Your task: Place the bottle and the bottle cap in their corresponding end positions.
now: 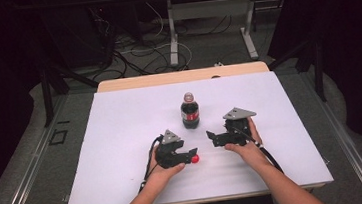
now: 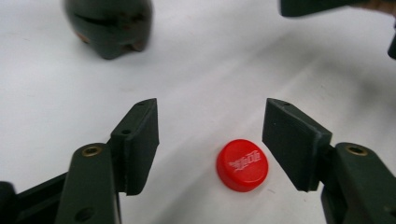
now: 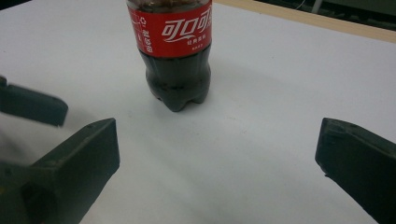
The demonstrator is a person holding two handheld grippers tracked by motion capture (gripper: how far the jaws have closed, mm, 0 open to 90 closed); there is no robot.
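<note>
- Left gripper (image 1: 188,156) sits low on the white table (image 1: 122,138), jaws spread wide, nothing gripped.
- A red cap (image 2: 242,164) lies flat between those jaws, touching neither.
- Right gripper (image 1: 211,138) at about 3 o'clock from it, also wide open and empty.
- Cola bottle (image 1: 190,110) stands upright at 12 o'clock, capless, dark soda inside.

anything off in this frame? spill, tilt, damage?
One oddity: the red cap lies loose on the white sheet, between the open left gripper jaws, off the upright cola bottle. No spill visible.
</note>
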